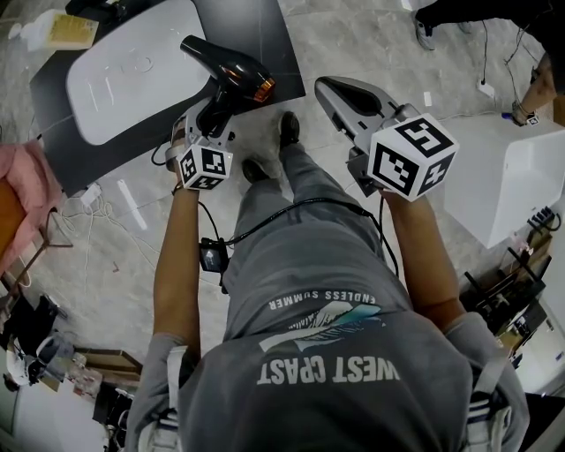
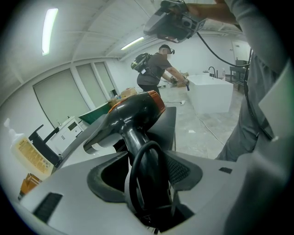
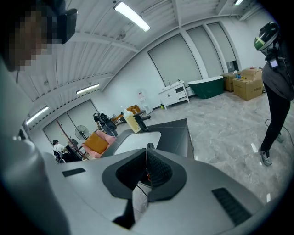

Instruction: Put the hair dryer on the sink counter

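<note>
The hair dryer (image 1: 231,72) lies with its body over the dark desk (image 1: 256,26), close to the near edge and beside the white sink basin (image 1: 132,71). Its handle (image 2: 136,140) runs back off that edge. The left tool (image 1: 214,113) is seen with its jaws spread about the handle, and no firm press can be made out. The right tool (image 1: 325,86) is held aside with its jaws pressed together and nothing between them.

Whether the body is fully borne by the desk cannot be told, so this should be confirmed before the tool is drawn away. Because of the overhang, the dryer is better nudged further in. The tool is best withdrawn straight back along the handle, so that the cord loop (image 2: 138,174) between the jaws is not snagged.
</note>
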`<state>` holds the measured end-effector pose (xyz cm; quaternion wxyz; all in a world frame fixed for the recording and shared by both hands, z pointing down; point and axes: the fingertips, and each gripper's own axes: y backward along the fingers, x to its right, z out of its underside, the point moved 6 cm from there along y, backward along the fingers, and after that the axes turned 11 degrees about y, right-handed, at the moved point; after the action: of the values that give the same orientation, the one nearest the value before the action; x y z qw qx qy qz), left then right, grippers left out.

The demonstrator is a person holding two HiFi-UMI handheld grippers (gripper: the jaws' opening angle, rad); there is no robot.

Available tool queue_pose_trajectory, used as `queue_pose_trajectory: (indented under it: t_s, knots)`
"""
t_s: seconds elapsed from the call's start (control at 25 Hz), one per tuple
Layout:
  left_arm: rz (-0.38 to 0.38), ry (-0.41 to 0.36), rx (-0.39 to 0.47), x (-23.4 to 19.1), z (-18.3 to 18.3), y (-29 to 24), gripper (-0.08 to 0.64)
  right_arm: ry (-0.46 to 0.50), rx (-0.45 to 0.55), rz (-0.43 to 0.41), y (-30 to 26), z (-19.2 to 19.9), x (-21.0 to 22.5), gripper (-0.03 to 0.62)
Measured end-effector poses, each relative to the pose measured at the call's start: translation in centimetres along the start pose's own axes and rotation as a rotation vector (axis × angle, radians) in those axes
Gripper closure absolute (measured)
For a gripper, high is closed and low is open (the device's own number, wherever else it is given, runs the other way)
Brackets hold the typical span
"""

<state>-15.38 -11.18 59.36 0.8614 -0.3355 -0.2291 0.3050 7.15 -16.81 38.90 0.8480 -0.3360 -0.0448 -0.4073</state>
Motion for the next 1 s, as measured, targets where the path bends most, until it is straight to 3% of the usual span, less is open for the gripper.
queue_pose_trajectory:
  t_s: [0.48,0.8,1.0]
  knots:
    - [0.026,0.04,-0.003,-0.1,-0.2,0.0,0.281,0.0,-0.009,-0.008,-0.3,0.3,-0.9,0.565]
    - [0.026,0.135,-0.014,-1.2,-0.5,-0.7,0.293,-0.003,-0.017,-0.011,-0.6,0.6,-0.8,0.565]
    - [0.048,0.153,-0.014,-1.5,-0.9,-1.2,0.29,-0.006,-0.022,-0.01,-0.7,0.7,-0.6,0.565]
